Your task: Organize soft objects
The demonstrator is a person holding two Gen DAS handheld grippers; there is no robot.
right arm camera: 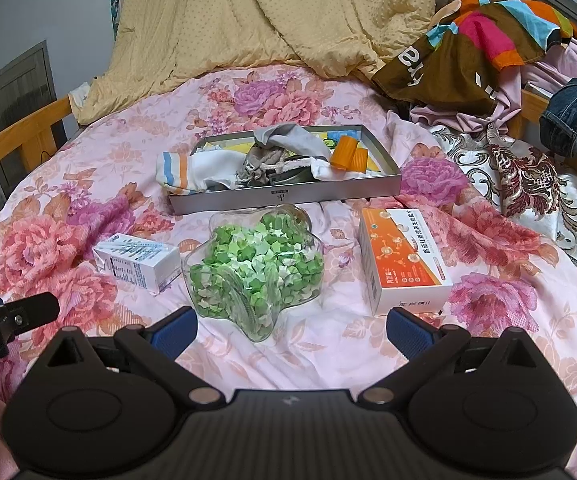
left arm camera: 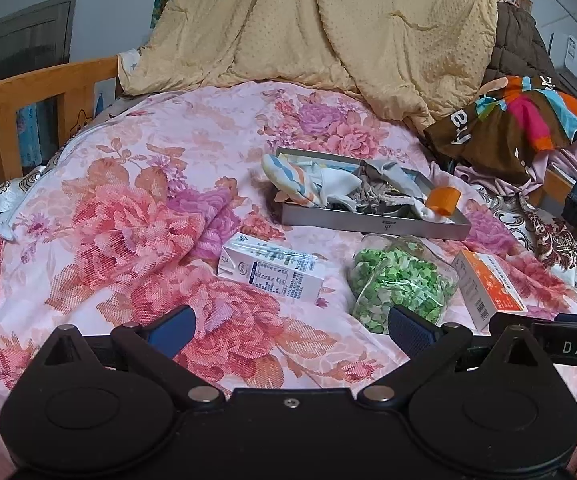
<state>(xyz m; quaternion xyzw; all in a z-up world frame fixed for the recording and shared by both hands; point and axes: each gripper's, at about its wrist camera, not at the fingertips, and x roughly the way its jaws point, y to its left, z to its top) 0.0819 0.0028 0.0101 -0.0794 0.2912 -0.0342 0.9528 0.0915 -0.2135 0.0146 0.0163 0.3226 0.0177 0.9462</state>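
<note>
- Centrally, a grey tray (right arm camera: 284, 197) sits on the floral bedspread (right arm camera: 488, 344), holding the soft items: a striped sock (right arm camera: 180, 174) draped over its left end, a grey cloth (right arm camera: 288, 140) bunched in the middle, and orange rolls (right arm camera: 350, 156) toward the right end.
- Just in front of the tray lies a clear star-shaped jar (right arm camera: 254, 272) filled with green paper stars.
- Left of the jar lies a white carton (right arm camera: 138, 262); right of it, an orange-and-white box (right arm camera: 402, 260). Neither touches the jar.
- Right gripper (right arm camera: 290, 330): fingers wide apart, empty, held low over the bedspread, just short of the jar.
- Left gripper (left arm camera: 290, 330): fingers likewise wide apart, empty, over the bedspread near the carton (left arm camera: 270, 266) and jar (left arm camera: 400, 280); the tray (left arm camera: 372, 222) lies beyond.
- Behind the tray, a yellow blanket (right arm camera: 272, 12) is heaped up.
- To the right, a multicoloured garment (right arm camera: 472, 44) tops a pile of clothes, with jeans (right arm camera: 576, 116) at the edge.
- A wooden bed rail (left arm camera: 44, 88) runs along the left side.
</note>
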